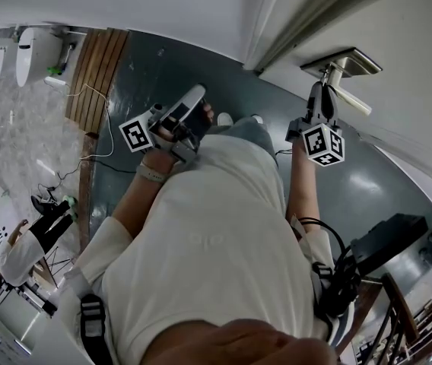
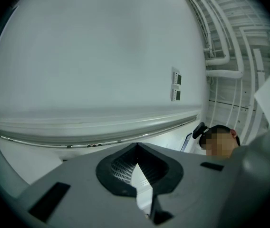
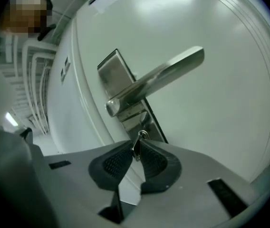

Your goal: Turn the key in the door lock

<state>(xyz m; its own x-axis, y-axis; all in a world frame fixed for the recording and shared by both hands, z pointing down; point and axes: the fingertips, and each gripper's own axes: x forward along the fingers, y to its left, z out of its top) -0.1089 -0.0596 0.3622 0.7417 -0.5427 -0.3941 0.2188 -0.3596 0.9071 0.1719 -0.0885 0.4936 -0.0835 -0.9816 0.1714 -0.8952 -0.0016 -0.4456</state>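
A white door (image 3: 211, 99) carries a steel lock plate (image 3: 115, 75) with a lever handle (image 3: 168, 72). Below the handle a small metal key (image 3: 137, 147) sticks out of the lock. My right gripper (image 3: 136, 152) is shut on the key, its black pads pinching the key's bow. In the head view the right gripper (image 1: 321, 101) reaches up under the handle (image 1: 347, 78). My left gripper (image 1: 189, 101) is held at chest height, away from the door, pointing at a pale wall. Its jaws (image 2: 136, 167) are shut with nothing between them.
The door frame (image 1: 277, 29) runs along the door's left side. A dark floor (image 1: 147, 74) lies below, with a wooden strip (image 1: 94, 74) and a white cable at the left. Another person (image 1: 26, 245) sits at the far left. Black equipment (image 1: 387, 238) stands at the right.
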